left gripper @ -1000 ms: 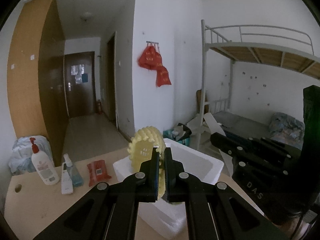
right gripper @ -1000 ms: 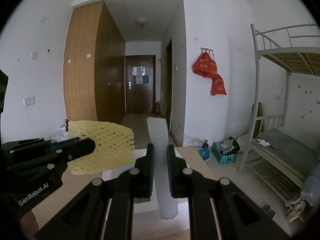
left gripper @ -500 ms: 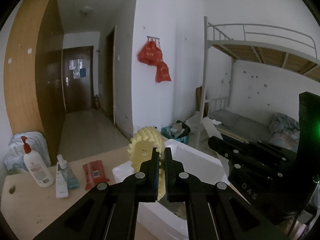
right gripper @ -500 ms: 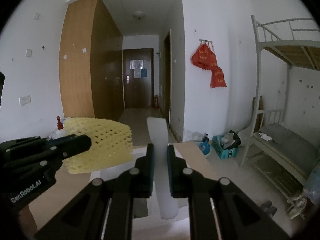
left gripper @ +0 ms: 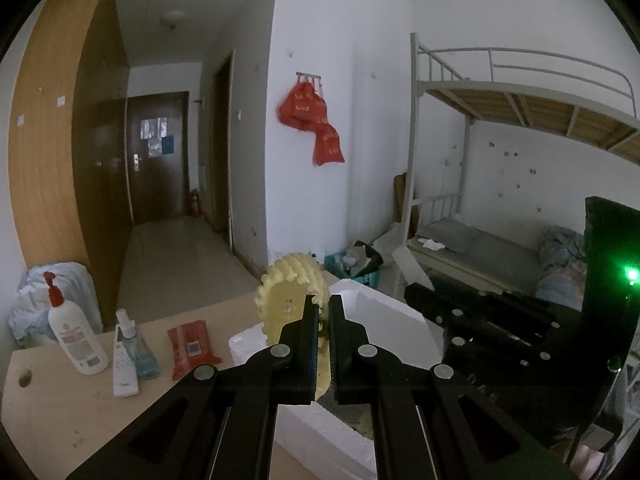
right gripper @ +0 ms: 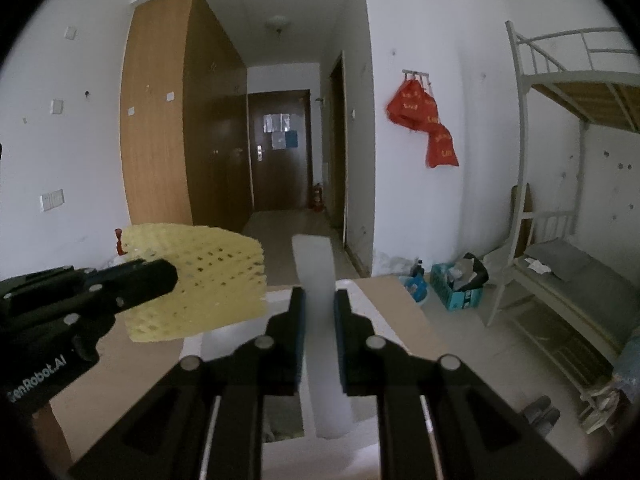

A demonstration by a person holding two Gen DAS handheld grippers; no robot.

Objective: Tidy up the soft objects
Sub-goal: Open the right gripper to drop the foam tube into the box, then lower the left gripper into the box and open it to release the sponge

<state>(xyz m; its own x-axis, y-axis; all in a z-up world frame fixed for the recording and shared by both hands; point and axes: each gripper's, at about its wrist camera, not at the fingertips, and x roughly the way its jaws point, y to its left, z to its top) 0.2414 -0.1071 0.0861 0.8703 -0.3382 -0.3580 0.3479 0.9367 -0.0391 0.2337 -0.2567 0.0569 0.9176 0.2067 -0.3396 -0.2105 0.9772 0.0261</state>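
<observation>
My left gripper [left gripper: 324, 312] is shut on a yellow foam net sleeve [left gripper: 290, 292], held upright above a white foam box [left gripper: 384, 320] on the wooden table. In the right wrist view the same yellow sleeve [right gripper: 200, 280] hangs at the left, pinched by the left gripper [right gripper: 160, 276]. My right gripper [right gripper: 319, 308] is shut on a white foam strip [right gripper: 316, 272] that stands on edge between the pads, over the white foam box [right gripper: 372, 312]. The right gripper's black body [left gripper: 480, 320] shows at the right of the left wrist view.
On the table's left stand a white pump bottle [left gripper: 74, 336], a small spray bottle [left gripper: 134, 344], a white tube [left gripper: 124, 364] and a red packet [left gripper: 190, 346]. Beyond the table are a corridor, red bags [left gripper: 312, 120] on the wall and a metal bunk bed [left gripper: 500, 152].
Both grippers have drifted a little across the table with their foam pieces still gripped. The bottles now sit slightly further right in the left wrist view.
</observation>
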